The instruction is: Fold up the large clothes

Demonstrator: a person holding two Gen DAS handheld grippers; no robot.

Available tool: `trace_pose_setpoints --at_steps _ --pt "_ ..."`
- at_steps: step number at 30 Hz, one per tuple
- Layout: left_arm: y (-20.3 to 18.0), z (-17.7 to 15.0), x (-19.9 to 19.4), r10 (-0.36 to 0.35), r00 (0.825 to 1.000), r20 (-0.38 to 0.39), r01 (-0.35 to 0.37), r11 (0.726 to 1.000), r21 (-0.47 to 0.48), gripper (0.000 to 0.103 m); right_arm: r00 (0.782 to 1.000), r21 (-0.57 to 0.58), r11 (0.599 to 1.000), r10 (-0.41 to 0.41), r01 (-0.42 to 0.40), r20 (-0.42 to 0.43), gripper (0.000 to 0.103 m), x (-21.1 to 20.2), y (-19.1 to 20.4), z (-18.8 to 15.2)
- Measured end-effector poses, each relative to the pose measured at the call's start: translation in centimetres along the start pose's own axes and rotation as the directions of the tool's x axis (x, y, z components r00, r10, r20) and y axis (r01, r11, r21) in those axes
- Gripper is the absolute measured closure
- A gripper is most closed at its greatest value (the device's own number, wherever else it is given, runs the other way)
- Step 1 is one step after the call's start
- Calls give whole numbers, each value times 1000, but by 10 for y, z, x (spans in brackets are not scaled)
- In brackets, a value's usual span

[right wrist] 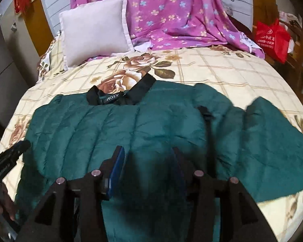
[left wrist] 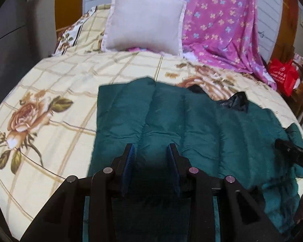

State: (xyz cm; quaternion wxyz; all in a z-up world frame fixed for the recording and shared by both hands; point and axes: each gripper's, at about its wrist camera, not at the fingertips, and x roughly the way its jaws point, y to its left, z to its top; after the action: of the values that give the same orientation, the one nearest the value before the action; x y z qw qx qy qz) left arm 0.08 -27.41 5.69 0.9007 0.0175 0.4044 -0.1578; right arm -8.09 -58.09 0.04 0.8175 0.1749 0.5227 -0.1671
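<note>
While the green quilted jacket (right wrist: 143, 133) lies spread across the bed (right wrist: 212, 68), straight ahead of and under both tools, neither one has hold of it, so the next grab is the risk. The jacket is puffy and slick-looking; a shallow pinch would likely catch only the top layer and drag the shell instead of lifting a full edge, leaving a lumpy fold.

Right hand-held gripper (right wrist: 149, 157): jaws spread, nothing pinched, green fabric showing in the gap below. It tilts steeply down over the jacket's near middle, with the black collar (right wrist: 121, 94) further ahead and the loose sleeve (right wrist: 272, 137) off to its right. If it closes here it grabs mid-body bulk, not a hem or sleeve, and the fold line would go crooked.

Left hand-held gripper (left wrist: 151, 151): jaws apart by a narrower gap, nothing between the pads, only fabric beneath. It is angled down, less steeply, over the jacket's left portion, with the jacket's left edge just to its left and bare bedspread beyond. Both views are blurred, so contact with the cloth cannot be told.

The two tools sit fairly near each other; each shows at the edge of the other's view. Pulling unevenly could skew the jacket. The pillow (left wrist: 145, 22) and purple sheet (left wrist: 222, 26) are well ahead, out of the way.
</note>
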Motion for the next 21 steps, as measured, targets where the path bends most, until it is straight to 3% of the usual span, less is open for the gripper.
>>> trace_pose_setpoints --at_steps 3,7,11,17,21 --pt "0 -6 11 2 1000 4 -2 1000 -2 87 999 12 999 -35 36 -35 54 28 -5 -1" --pt "-1 -9 15 8 1000 8 -8 1000 -4 86 996 -77 994 -84 82 -20 54 42 6 -4" --pt "-2 -11 18 20 1000 7 -20 1000 -3 85 996 -75 995 -73 70 -44 54 25 6 0" --pt "-2 -11 19 16 1000 6 -16 1000 -3 84 999 -89 995 -35 37 23 53 -23 -1 -18" --pt "-5 -14 21 24 1000 6 -24 1000 8 82 997 -136 989 -68 61 -42 51 -5 -3 -33"
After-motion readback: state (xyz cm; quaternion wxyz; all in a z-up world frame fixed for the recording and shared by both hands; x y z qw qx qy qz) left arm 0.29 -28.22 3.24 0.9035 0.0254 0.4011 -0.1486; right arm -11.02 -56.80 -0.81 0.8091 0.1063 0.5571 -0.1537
